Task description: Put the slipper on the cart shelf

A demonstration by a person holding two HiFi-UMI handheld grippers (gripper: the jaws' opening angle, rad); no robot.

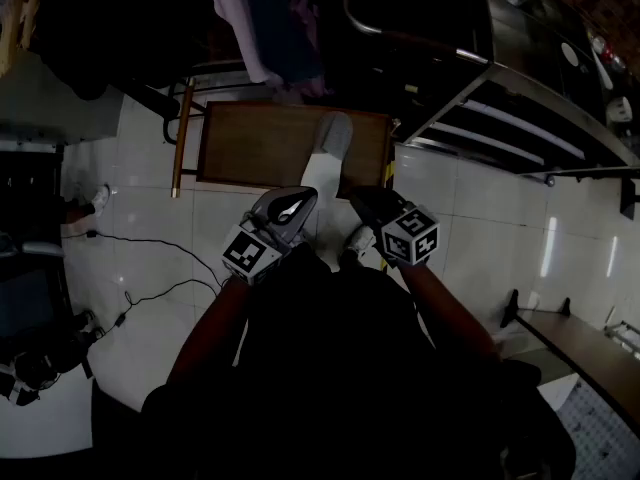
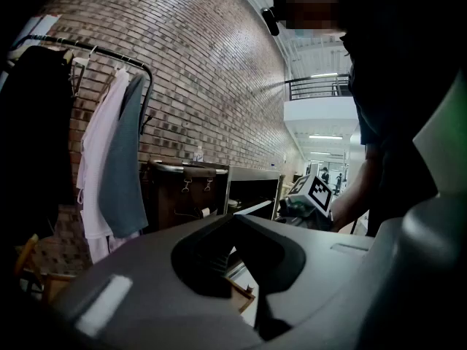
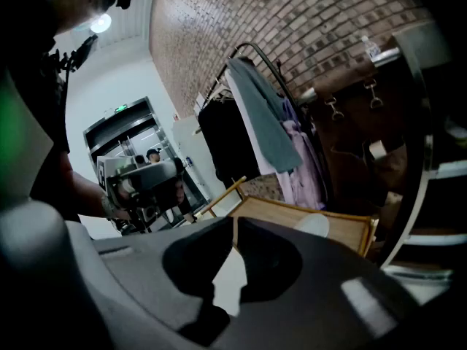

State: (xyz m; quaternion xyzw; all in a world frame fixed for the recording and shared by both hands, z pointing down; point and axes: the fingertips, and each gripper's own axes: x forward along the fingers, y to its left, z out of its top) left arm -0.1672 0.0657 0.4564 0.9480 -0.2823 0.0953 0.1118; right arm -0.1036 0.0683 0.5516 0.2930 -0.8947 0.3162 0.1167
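A pale slipper lies on the near right part of a low wooden platform, its heel end hanging over the front rim. In the right gripper view the slipper shows as a white oval on that wooden platform. My left gripper and right gripper hover side by side just short of the platform's front edge, on either side of the slipper's near end. Each is shut with nothing between its jaws. In their own views the left gripper and right gripper have their tips meeting.
A metal cart with open shelves stands to the right of the platform. Garments hang on a rack behind it. Cables trail over the white tile floor at the left. A wooden bench is at the lower right.
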